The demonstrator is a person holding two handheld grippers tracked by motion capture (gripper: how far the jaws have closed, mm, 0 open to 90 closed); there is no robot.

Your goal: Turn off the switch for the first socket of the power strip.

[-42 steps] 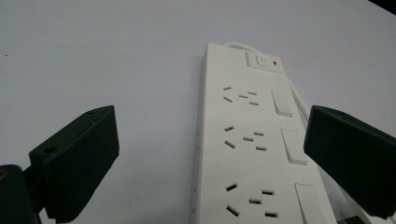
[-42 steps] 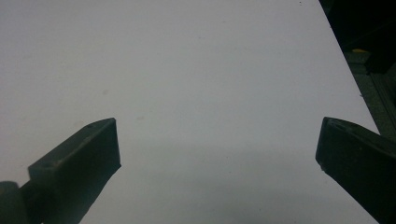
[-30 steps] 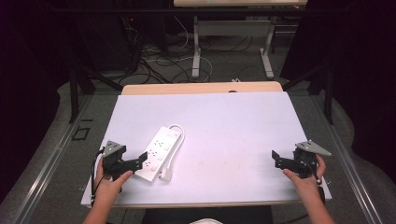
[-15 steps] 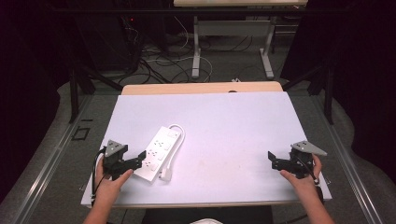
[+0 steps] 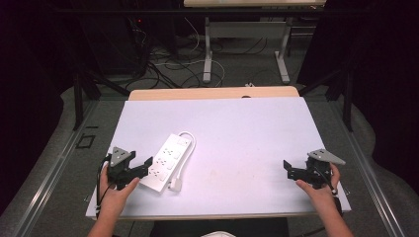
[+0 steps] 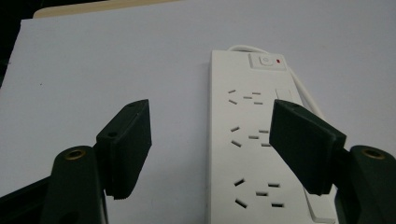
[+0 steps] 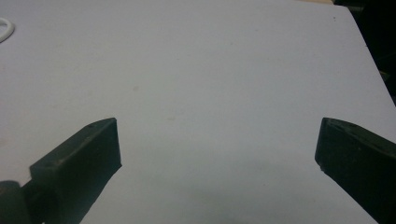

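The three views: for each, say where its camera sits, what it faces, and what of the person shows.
High view: above the person's side, facing the table; both forearms, left tool, right tool.
Left gripper view: on the left tool, facing the power strip.
Right gripper view: on the right tool, facing bare table.
High and left gripper views share the power strip.

A pale lilac sheet covers the tabletop (image 5: pixel 237 133), leaving a strip of bare wood along the far edge. A white power strip (image 5: pixel 167 161) lies flat on its near left part, set diagonally, its white cord (image 5: pixel 188 137) curling beside it.
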